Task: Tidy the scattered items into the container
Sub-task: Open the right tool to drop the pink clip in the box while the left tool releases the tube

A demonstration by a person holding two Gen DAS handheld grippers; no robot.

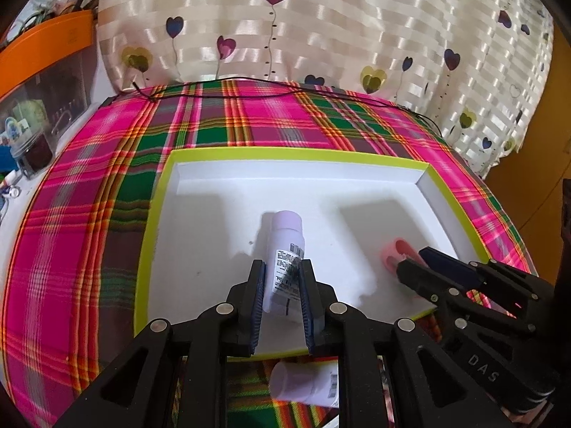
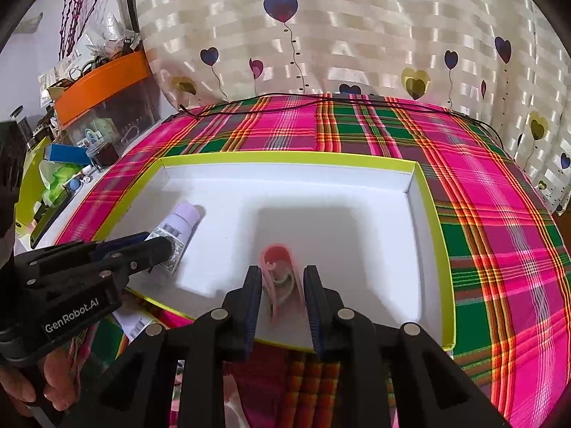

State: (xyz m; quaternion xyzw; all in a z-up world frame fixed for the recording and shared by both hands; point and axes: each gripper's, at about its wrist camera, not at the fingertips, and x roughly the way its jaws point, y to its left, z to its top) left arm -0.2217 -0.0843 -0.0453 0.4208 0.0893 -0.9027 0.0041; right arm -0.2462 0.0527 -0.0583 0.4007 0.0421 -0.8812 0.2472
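A shallow white box with a yellow-green rim (image 1: pixel 171 164) (image 2: pixel 428 192) lies on the plaid cloth. My left gripper (image 1: pixel 282 267) is shut on a lilac tube with a barcode label (image 1: pixel 287 249), held over the box floor; the tube also shows in the right wrist view (image 2: pixel 180 223). My right gripper (image 2: pixel 282 274) is shut on a pink clip-like item (image 2: pixel 280 264), also over the box; in the left wrist view the item (image 1: pixel 392 249) shows at that gripper's tip. A second lilac tube (image 1: pixel 303 385) lies on the cloth outside the box's near edge.
A black cable (image 1: pixel 249 89) runs along the table's far edge by the heart-print curtain (image 2: pixel 321 35). An orange-lidded bin (image 2: pixel 103 82) and clutter stand at the left. A barcoded item (image 2: pixel 137 326) lies on the cloth under the left gripper.
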